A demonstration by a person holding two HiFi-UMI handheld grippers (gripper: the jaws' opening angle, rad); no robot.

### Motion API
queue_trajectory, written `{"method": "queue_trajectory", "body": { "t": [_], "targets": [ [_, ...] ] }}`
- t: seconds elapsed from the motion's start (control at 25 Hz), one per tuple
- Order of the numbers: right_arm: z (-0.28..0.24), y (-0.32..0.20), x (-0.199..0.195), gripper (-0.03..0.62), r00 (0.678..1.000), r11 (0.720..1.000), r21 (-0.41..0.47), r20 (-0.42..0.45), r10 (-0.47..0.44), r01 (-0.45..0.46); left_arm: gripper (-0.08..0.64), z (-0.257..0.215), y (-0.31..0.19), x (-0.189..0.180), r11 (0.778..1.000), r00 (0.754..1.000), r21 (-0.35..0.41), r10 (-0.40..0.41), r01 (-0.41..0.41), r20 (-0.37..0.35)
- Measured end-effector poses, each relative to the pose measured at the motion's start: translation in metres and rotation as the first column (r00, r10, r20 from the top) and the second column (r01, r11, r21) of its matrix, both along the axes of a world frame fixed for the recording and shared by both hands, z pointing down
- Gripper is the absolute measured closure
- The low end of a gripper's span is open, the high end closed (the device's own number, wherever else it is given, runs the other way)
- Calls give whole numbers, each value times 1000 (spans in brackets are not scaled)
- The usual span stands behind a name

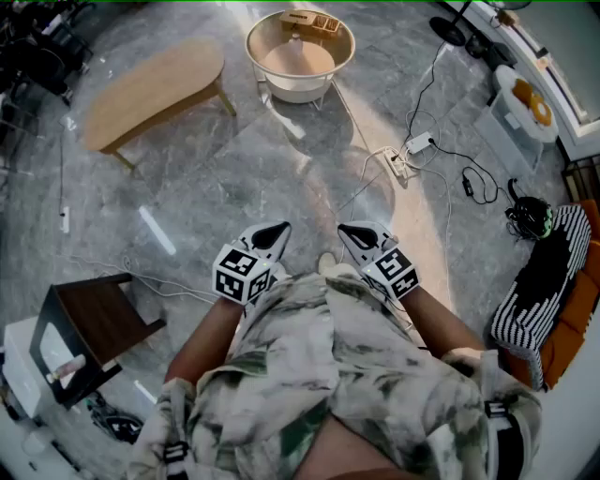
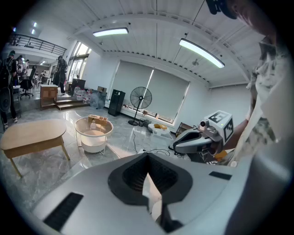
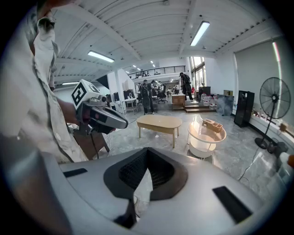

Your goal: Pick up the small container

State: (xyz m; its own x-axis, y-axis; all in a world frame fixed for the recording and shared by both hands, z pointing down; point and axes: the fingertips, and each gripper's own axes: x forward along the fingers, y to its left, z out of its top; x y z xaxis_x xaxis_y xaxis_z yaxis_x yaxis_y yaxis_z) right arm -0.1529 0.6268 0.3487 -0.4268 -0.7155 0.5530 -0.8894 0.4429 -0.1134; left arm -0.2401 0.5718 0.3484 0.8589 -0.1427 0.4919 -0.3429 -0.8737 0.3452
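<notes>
The small container [image 1: 324, 21], an open wooden box, sits on the far rim of a round white table [image 1: 258, 33] across the floor. It also shows as the wooden box [image 2: 94, 119] in the left gripper view and the wooden box [image 3: 212, 125] in the right gripper view. My left gripper [image 1: 278, 228] and right gripper [image 1: 345, 228] hang side by side close to my body, far short of that table. Both point forward with jaws together and nothing between them. The left gripper [image 2: 148, 176] and right gripper [image 3: 146, 176] fill the lower half of their own views.
An oval wooden table [image 1: 155, 89] stands to the left of the round one. A power strip [image 1: 397, 164] and cables [image 1: 469, 178] lie on the grey marble floor ahead right. A dark side table [image 1: 94, 328] is at my left, a striped cushion [image 1: 539, 291] at my right.
</notes>
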Motion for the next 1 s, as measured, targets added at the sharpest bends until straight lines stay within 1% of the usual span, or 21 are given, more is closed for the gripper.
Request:
{"method": "queue_trajectory", "body": {
  "t": [0.4,0.6,0.72,0.88,1.0],
  "targets": [
    [-4,-2,81,572,999,999,9,7,-46,46,537,-13,1,74,997,997,4,-74,74,2],
    [11,-5,110,571,997,998,-2,46,-65,65,538,-4,-6,96,992,992,-11,-124,124,6],
    [13,-17,126,569,997,999,12,63,-53,53,537,-3,-15,108,992,992,-12,-124,124,14],
    [17,-43,141,498,998,999,20,62,-26,25,538,-1,-36,119,993,993,-10,-119,119,14],
    [25,-70,147,491,999,1000,11,45,-19,19,537,4,-65,124,993,993,-8,-120,121,9]
  ]
}}
